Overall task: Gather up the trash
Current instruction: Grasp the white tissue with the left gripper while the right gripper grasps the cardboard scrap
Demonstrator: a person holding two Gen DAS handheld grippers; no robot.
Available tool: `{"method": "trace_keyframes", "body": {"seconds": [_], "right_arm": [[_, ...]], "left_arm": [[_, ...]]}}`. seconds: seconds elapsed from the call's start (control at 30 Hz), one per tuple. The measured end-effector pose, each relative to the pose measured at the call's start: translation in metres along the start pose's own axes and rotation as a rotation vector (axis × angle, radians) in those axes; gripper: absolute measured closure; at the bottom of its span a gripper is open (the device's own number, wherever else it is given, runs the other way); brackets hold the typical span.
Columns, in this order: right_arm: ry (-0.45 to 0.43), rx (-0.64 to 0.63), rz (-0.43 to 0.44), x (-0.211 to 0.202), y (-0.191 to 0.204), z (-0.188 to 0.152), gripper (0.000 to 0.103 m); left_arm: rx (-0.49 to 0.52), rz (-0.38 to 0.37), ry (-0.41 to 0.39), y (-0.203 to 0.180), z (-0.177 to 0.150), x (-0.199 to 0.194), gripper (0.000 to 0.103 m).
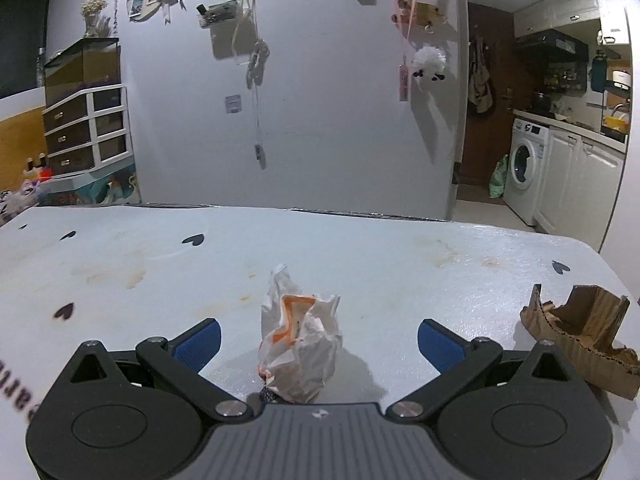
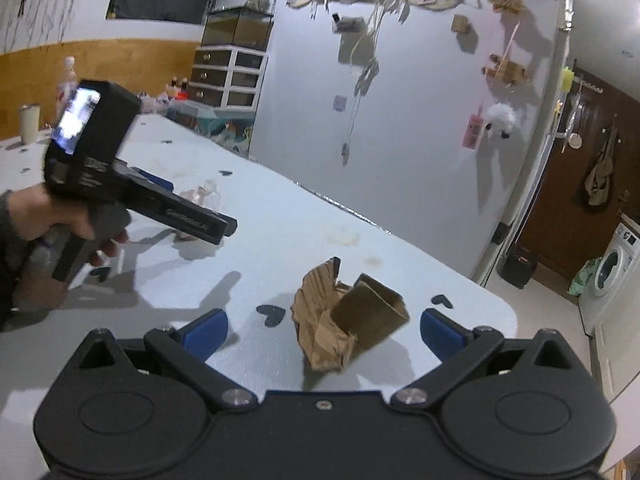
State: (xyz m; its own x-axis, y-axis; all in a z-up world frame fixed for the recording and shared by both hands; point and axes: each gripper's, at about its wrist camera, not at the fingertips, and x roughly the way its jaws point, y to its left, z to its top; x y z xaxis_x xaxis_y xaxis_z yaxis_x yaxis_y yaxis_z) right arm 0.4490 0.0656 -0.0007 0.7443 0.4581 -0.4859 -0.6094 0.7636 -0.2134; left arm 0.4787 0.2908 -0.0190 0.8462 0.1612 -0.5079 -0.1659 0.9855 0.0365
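A crumpled white and orange paper wrapper point(image 1: 300, 344) stands on the white table point(image 1: 360, 256) between the wide-apart blue pads of my left gripper point(image 1: 319, 342), which is open around it without touching. A torn brown cardboard piece point(image 2: 348, 328) lies on the table between the spread pads of my right gripper point(image 2: 323, 332), also open. The same cardboard piece point(image 1: 580, 344) shows at the right in the left wrist view. In the right wrist view a hand point(image 2: 68, 216) holds the left gripper body point(image 2: 120, 168) over the wrapper point(image 2: 204, 196), which is mostly hidden behind it.
The table's far edge point(image 1: 320, 210) meets a white wall with hanging decorations. Its right rounded corner point(image 2: 500, 304) drops to the floor, with a washing machine point(image 1: 524, 160) and kitchen cabinets beyond. A drawer unit point(image 1: 84, 128) stands at the back left. A cup point(image 2: 29, 122) sits far left.
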Motion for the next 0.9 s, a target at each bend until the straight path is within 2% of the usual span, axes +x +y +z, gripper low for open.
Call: {"method": "trace_keyframes", "body": {"seconds": [0.1, 0.2, 0.47, 0.6, 0.67, 0.77, 0.83, 0.9], "right_arm": [[0.036, -0.006, -0.018, 0.021, -0.003, 0.000, 0.000], [0.082, 0.055, -0.002, 0.039, -0.014, -0.001, 0.000], [0.116, 0.186, 0.050, 0.065, -0.037, -0.005, 0.000], [0.092, 0.166, 0.064, 0.066, -0.030, -0.003, 0.001], [0.087, 0.153, 0.079, 0.065, -0.025, -0.002, 0.014], [0.120, 0.165, 0.080, 0.064, -0.021, -0.002, 0.027], [0.113, 0.186, 0.079, 0.059, -0.020, -0.005, 0.028], [0.106, 0.201, 0.078, 0.053, -0.020, -0.007, 0.030]], "left_arm": [[-0.001, -0.015, 0.000, 0.001, -0.002, 0.005, 0.000], [-0.007, -0.032, 0.009, 0.004, -0.002, 0.010, 0.000], [-0.025, -0.068, 0.009, 0.009, -0.001, 0.016, 0.002], [-0.039, -0.079, 0.013, 0.011, -0.001, 0.017, 0.012], [-0.052, -0.078, 0.013, 0.013, -0.001, 0.017, 0.018], [-0.055, -0.076, 0.018, 0.013, -0.001, 0.018, 0.025], [-0.054, -0.079, 0.024, 0.013, -0.002, 0.018, 0.029], [-0.057, -0.085, 0.029, 0.014, -0.002, 0.018, 0.039]]}}
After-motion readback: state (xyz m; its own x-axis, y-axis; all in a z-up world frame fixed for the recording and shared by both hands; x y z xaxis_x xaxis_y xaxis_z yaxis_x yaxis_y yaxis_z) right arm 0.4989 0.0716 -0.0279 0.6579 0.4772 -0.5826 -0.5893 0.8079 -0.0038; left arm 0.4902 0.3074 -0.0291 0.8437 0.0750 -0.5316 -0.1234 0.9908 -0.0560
